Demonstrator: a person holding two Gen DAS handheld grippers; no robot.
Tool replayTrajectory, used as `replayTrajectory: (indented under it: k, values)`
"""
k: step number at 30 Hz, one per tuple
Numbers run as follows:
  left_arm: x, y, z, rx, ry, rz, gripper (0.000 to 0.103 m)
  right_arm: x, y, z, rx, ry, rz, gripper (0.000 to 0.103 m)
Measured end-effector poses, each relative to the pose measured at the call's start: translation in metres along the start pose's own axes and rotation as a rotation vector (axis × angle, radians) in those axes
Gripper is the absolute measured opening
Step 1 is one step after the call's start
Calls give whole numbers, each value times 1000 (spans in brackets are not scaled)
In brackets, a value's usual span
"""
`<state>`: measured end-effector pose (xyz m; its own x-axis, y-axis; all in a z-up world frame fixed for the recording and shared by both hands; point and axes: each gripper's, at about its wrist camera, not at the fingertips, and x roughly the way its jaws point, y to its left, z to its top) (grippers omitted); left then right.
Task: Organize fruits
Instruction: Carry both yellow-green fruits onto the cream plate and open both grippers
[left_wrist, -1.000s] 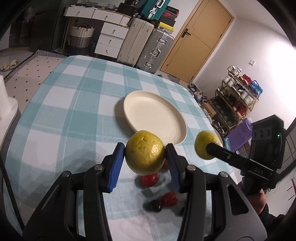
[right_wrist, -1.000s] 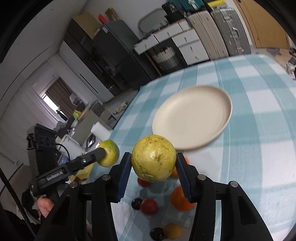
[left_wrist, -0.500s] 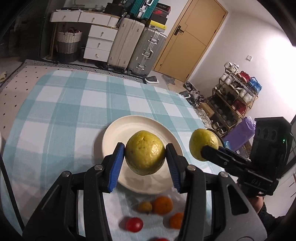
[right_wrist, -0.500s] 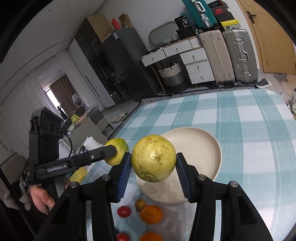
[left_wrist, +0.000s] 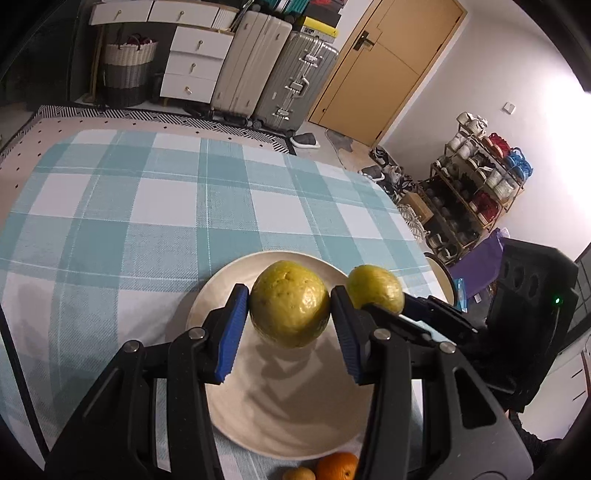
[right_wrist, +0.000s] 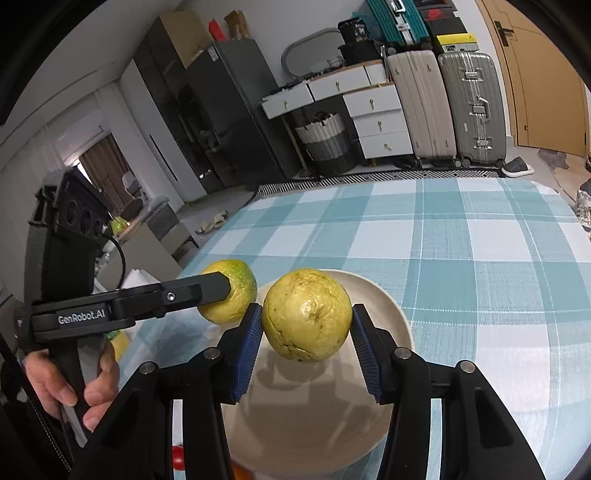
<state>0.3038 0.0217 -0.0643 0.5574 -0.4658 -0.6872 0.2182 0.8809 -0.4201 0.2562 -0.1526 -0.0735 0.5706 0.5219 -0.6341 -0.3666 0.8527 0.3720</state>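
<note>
**Both claws holding fruit over the plate**

My left claw is clamped on a yellow-green fruit, its blue pads pressing both sides, and the fruit hangs above the cream plate, clear of its surface. My right claw is closed the same way on a second yellow fruit, also held in the air over the plate, toward its far half. Seen from the right wrist, the left claw's fruit sits just beside the plate's left rim. The plate rests on the table with its blue-checked cloth. At the plate's near edge lie an orange and a small brownish fruit.
</note>
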Motion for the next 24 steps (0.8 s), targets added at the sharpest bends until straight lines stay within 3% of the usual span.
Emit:
replayTrajectory:
  k: [13, 17, 24]
  values:
    - [46, 10, 4, -29, 68, -28, 43, 35, -12, -8, 9, 76, 1, 51]
    - [42, 12, 8, -43, 57, -29, 44, 25, -15, -8, 34, 25, 11, 73]
    - [19, 6, 1, -31, 23, 13, 44, -12, -13, -5, 44, -58, -4, 73]
